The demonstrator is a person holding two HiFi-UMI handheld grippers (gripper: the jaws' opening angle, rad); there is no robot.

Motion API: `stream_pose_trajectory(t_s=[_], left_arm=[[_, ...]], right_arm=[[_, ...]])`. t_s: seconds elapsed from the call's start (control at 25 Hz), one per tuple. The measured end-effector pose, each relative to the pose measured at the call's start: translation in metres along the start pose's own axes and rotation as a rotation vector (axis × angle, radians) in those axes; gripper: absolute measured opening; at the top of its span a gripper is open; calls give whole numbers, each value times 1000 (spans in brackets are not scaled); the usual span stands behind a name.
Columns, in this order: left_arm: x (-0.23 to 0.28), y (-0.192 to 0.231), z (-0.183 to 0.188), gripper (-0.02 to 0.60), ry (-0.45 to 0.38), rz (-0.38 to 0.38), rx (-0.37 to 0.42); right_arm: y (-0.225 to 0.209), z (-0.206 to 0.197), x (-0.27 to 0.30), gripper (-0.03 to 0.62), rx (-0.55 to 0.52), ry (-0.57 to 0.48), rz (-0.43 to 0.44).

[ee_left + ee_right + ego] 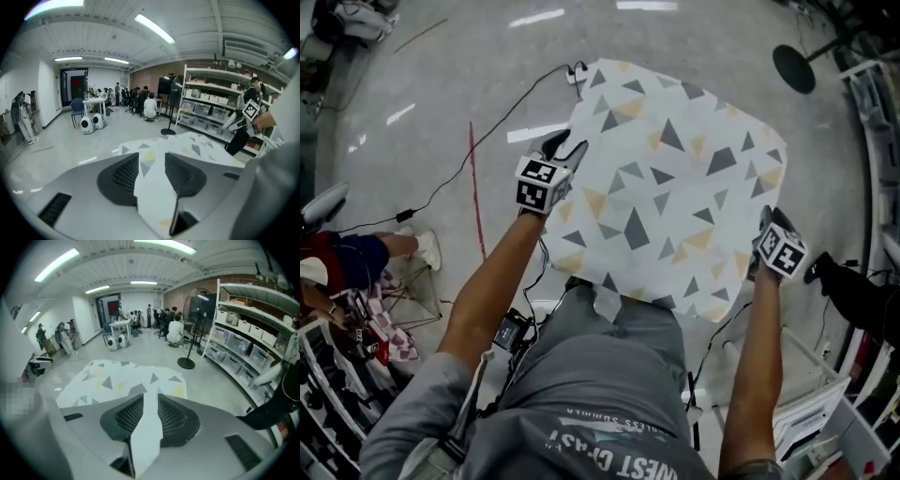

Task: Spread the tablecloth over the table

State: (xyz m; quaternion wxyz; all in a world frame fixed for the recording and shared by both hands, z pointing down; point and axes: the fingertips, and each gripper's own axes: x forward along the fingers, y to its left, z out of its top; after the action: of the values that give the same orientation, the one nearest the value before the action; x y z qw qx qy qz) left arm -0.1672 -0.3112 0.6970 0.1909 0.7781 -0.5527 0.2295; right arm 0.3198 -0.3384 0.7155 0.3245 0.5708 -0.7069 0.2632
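Closest in, the person's grey shirt (600, 403) fills the bottom of the head view, with both forearms reaching out from it. Just ahead of the shirt, the tablecloth (675, 178) is spread almost flat above the floor (487, 75). It is probably held high so it can billow and settle over the table, which no view shows. Ahead-left of the shirt, the left gripper (565, 150) pinches a bunched fold that fills its wide gap. Ahead-right, the right gripper (771, 225) nips a thinner strip between close-set pads (173, 418). Gripping the near edge at two well-separated points seems meant to keep the sheet stretched.
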Motion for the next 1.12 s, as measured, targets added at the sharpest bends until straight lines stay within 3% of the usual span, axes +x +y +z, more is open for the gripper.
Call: stream_pose_trajectory(t_s=[0.24,0.44,0.52,0.64,0.96,1.12], left_arm=[[-73,-57,73,143,-193,-137,32],[-136,-92,116,87,-309,-248,3],[-161,-102,129,32,-349,-281,10],[-201,-118,149,8,-405,-320,42],[-303,-159,192,8,-557,-360,122],[-343,-182,201,8,-613,-386,165]], right_arm=[[92,52,-91,11,4,-209,161],[168,78,-176,11,6,-342,300],[196,88,-208,11,-15,-385,349],[231,101,-255,11,-78,-445,410],[277,128,-375,11,-230,-631,489],[293,127,-428,9,-311,-716,485]])
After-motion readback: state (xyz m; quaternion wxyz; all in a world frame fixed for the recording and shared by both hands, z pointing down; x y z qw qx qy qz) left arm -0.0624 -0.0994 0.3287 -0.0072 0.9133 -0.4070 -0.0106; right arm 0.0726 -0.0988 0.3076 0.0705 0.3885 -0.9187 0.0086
